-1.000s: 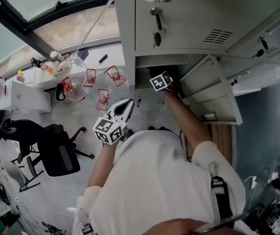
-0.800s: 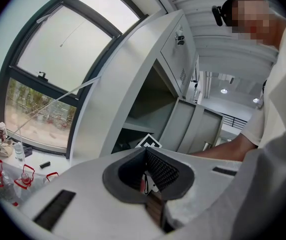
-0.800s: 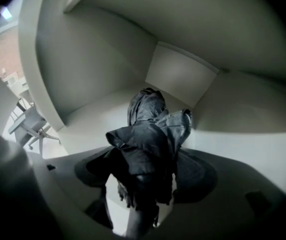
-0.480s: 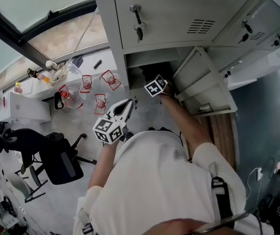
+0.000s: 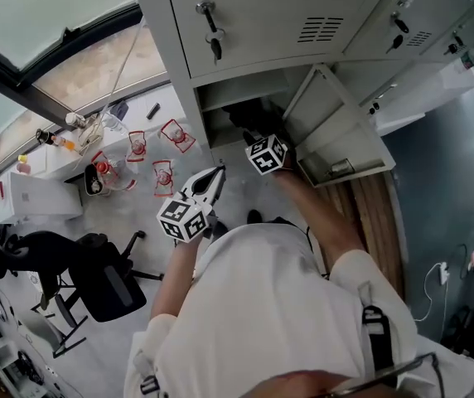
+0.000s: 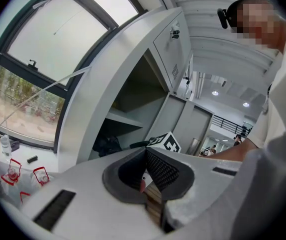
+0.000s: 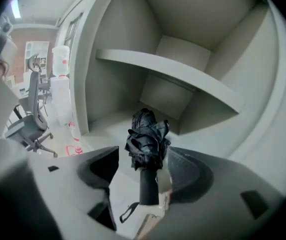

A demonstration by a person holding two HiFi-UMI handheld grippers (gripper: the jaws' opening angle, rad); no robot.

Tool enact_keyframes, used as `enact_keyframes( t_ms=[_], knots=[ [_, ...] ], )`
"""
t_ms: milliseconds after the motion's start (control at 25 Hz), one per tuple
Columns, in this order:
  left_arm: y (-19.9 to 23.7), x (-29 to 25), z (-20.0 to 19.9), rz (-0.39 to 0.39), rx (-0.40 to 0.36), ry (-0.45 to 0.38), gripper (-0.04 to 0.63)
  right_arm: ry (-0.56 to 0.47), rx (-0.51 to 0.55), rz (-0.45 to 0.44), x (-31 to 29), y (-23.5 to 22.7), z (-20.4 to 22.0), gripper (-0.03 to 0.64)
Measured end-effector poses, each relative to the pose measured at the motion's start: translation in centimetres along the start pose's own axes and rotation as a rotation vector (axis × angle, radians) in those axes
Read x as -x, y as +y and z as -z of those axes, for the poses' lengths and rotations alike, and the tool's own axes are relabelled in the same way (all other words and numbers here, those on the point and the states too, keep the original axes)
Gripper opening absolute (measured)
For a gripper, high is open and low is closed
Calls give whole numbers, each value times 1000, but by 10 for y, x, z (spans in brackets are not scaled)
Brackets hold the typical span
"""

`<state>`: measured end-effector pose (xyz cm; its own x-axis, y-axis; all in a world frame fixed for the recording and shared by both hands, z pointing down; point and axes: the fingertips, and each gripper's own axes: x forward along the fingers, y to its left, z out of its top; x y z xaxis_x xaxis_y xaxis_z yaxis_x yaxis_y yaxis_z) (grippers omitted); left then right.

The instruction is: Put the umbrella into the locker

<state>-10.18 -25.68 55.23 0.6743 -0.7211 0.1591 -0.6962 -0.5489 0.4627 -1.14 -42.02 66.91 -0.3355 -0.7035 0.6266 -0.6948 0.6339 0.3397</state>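
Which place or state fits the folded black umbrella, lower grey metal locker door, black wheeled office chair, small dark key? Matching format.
1 folded black umbrella
2 lower grey metal locker door
3 black wheeled office chair
4 small dark key

A swung open
B in an upper door's lock
C on the locker floor, under the shelf
D on the room floor

Pairs: 1-C, 2-A, 3-D, 4-B
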Motion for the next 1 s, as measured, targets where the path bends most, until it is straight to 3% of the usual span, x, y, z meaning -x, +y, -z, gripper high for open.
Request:
enact_keyframes(
  t_ms=[240, 480, 720, 800, 1000],
  knots=[
    [-11, -13, 6, 55, -1, 34, 3, -21, -96, 9, 29, 11, 36, 284],
    [-21, -17, 14, 86, -12, 67, 3, 27, -194, 6, 36, 22, 71, 253],
    [-20, -8, 21, 70, -3, 82, 3, 84, -321, 9, 26, 26, 94, 246],
    [-18, -2, 23, 56, -2, 86, 3, 94, -351, 27, 20, 22, 96, 208],
    [-6, 12, 22, 6, 6, 76, 3, 82, -373, 62, 9, 13, 91, 201]
  ],
)
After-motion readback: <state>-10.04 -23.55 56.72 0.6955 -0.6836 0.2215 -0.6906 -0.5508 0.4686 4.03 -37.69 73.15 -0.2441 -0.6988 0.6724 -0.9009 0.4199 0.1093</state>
